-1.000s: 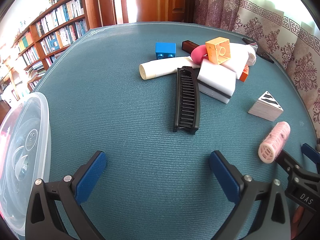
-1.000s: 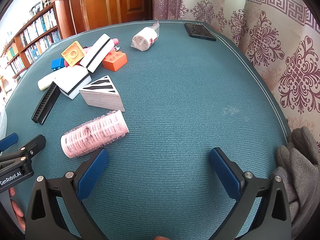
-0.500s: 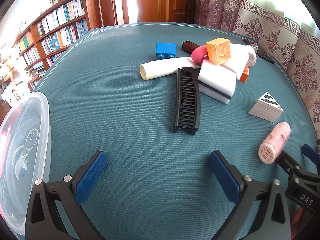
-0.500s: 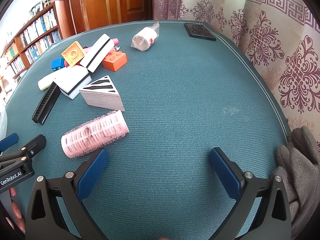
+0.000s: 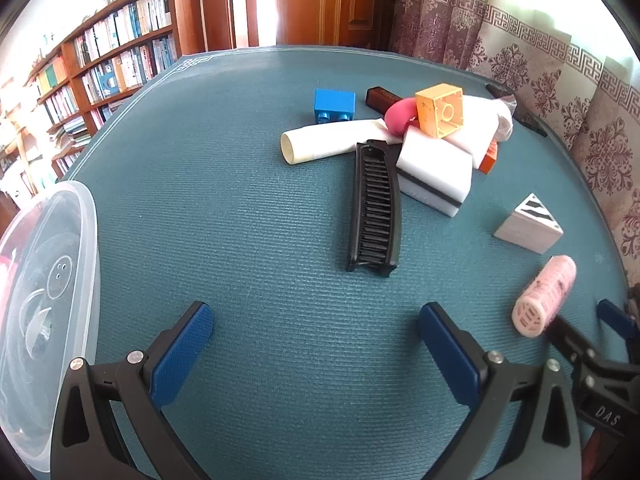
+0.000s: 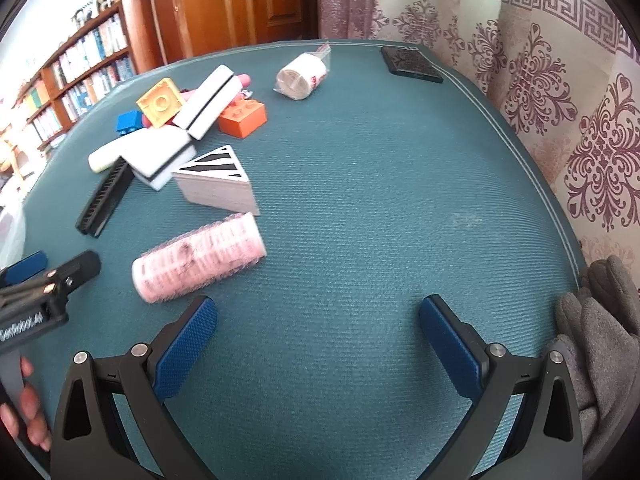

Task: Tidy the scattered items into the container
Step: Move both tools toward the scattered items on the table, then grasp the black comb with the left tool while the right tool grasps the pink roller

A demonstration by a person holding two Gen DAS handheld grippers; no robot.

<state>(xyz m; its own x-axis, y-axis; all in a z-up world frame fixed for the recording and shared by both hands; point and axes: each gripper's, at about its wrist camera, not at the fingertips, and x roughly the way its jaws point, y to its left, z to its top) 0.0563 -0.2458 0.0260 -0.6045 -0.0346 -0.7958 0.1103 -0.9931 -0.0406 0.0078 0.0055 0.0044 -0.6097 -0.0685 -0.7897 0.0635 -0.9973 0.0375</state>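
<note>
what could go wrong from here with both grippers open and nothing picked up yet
1. The pink mesh hair roller lies on its side on the teal table mat; a nudge from the right gripper could roll it away.
2. The yellow hollow toy block sits atop the white sponge pile; pulling a lower item may topple it.
3. The clear plastic container sits at the table's edge; the left gripper might shove it off.
</note>
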